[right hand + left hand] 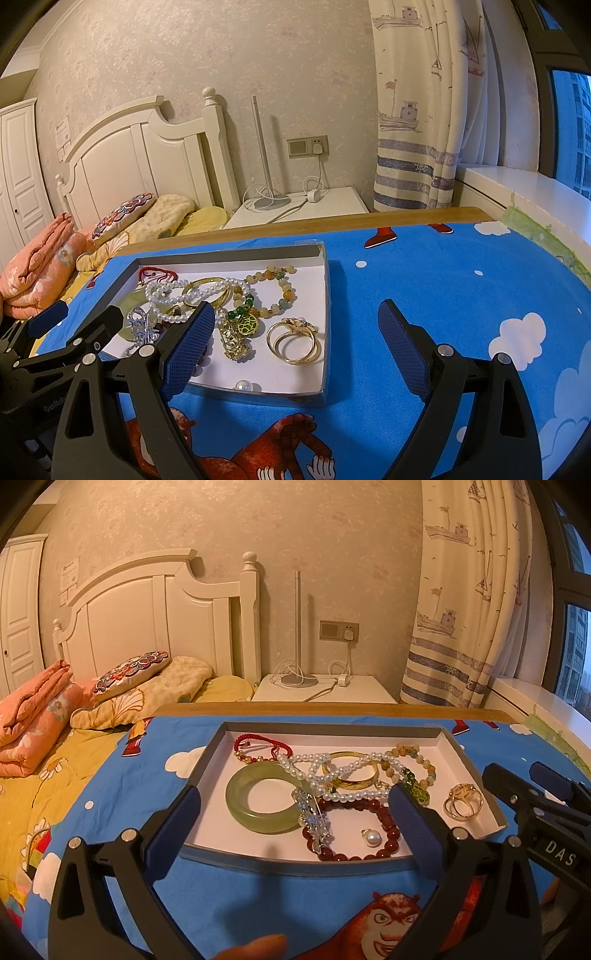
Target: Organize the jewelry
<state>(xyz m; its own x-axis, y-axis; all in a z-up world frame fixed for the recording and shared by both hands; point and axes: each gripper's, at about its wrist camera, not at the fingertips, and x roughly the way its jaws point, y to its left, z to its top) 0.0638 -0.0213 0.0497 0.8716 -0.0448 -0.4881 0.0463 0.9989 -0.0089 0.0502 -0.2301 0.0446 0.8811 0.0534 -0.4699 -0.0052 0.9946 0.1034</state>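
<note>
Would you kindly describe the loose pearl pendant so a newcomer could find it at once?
Look in the shallow white tray on the blue cartoon cloth. Inside the dark red bead bracelet at its near edge lies the pearl pendant, a single white pearl with a metal cap, unstrung.

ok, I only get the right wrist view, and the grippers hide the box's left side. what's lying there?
Observer: A green bangle, whole and flat, in the box.
Operator: anything along the front edge?
Observer: A dark red bead bracelet, with a pearl pendant inside its loop.
Operator: left gripper holding anything?
Observer: No, the left gripper is open and empty.
</note>
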